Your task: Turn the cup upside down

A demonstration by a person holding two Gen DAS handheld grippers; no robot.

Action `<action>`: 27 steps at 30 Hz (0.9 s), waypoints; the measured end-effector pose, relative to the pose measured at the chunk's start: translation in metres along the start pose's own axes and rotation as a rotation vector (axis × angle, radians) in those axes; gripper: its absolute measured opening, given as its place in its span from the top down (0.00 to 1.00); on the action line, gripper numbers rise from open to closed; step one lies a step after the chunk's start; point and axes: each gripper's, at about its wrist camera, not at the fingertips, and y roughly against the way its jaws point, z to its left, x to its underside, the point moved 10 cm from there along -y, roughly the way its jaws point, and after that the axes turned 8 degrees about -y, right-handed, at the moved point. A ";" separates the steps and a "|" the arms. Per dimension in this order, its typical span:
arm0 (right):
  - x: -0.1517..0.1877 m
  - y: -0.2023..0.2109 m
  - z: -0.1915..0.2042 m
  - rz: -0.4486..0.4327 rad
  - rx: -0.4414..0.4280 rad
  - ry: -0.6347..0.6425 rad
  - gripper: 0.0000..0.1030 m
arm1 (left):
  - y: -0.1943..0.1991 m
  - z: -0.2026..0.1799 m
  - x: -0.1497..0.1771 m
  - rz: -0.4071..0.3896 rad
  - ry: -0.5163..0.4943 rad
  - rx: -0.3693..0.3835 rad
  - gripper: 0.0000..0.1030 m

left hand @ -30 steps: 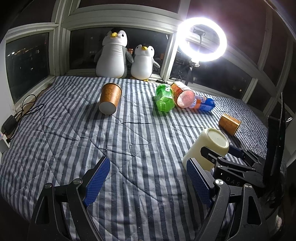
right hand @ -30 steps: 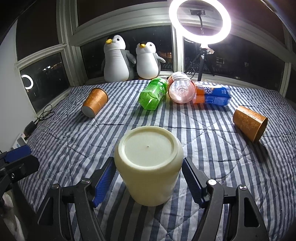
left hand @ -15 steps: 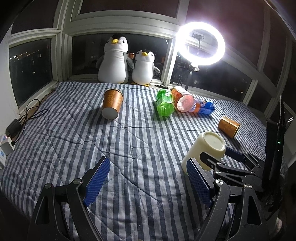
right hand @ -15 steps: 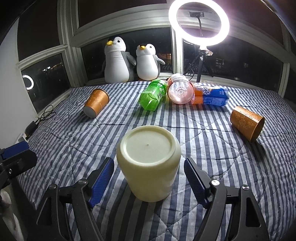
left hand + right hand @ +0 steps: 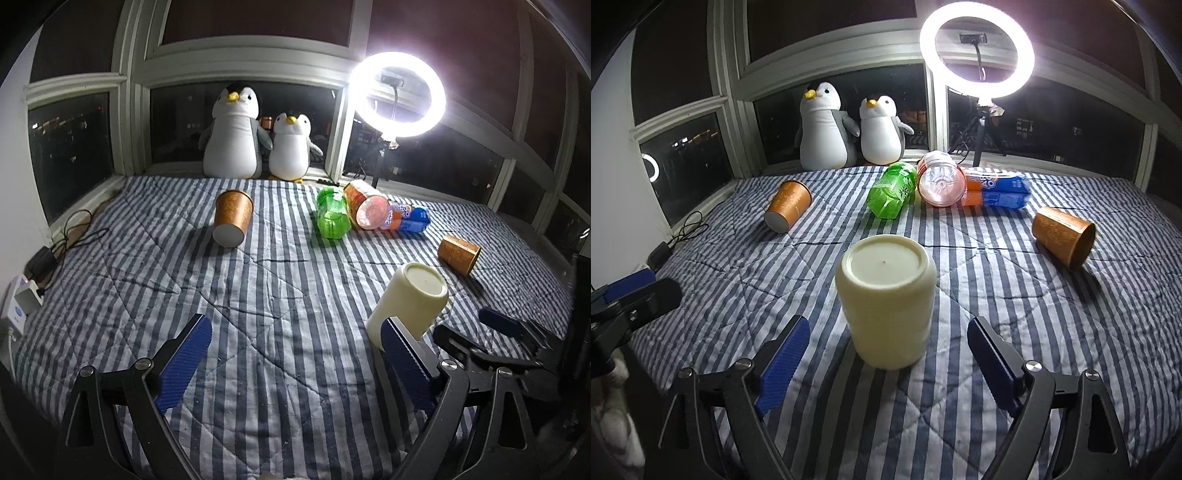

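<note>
A cream cup [image 5: 886,306] stands upside down on the striped bedspread [image 5: 1015,314], its flat base facing up. My right gripper [image 5: 886,354] is open, its blue pads apart on either side of the cup's lower part and a little nearer the camera, not touching it. In the left wrist view the same cup [image 5: 410,302] stands at the right, with the right gripper [image 5: 476,328] beside it. My left gripper [image 5: 291,358] is open and empty over the bedspread, left of the cup.
Two orange paper cups lie on their sides, one at the left [image 5: 786,206], one at the right [image 5: 1063,236]. A green bottle [image 5: 894,190], a clear pink bottle [image 5: 940,182] and an orange-blue bottle [image 5: 995,192] lie at the back. Two plush penguins [image 5: 827,129] and a ring light [image 5: 977,50] stand by the window.
My right gripper has drawn back from the cup, which stays standing upside down. The left gripper has pulled back and tilted up a little; both stay open.
</note>
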 end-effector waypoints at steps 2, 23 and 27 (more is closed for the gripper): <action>0.001 0.012 0.001 -0.015 -0.005 -0.003 0.15 | 0.005 0.000 -0.001 -0.014 -0.010 -0.015 0.07; -0.007 0.082 0.019 -0.154 -0.027 0.000 0.06 | 0.038 0.006 -0.005 -0.093 -0.031 -0.095 0.00; -0.006 0.086 0.017 -0.164 -0.028 -0.017 0.06 | 0.041 0.007 -0.004 -0.099 -0.023 -0.098 0.00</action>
